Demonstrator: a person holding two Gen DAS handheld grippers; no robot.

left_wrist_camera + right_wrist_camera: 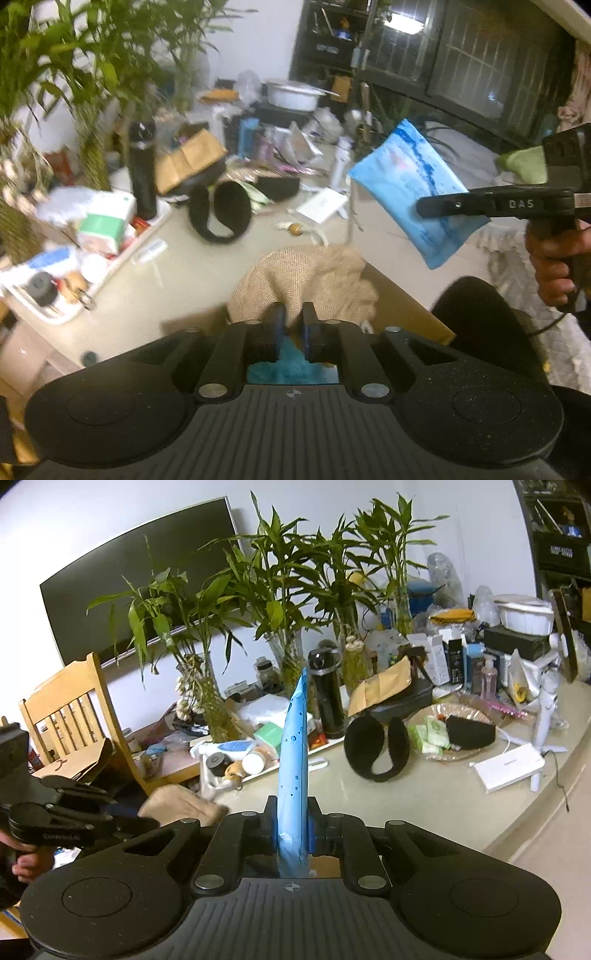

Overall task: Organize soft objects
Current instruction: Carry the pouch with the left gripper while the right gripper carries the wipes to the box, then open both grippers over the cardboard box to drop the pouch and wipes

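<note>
Between the pads of the right gripper (291, 834) a soft blue pouch (293, 775) is squeezed tight and not yet put away, while the left gripper (293, 325) has its jaws apart and empty just above the tan knit cloth (306, 280).

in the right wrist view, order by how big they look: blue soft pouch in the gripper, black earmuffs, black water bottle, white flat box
1. blue soft pouch, though nearest the camera
2. black earmuffs
3. black water bottle
4. white flat box; close to the bottle, unsure
</note>
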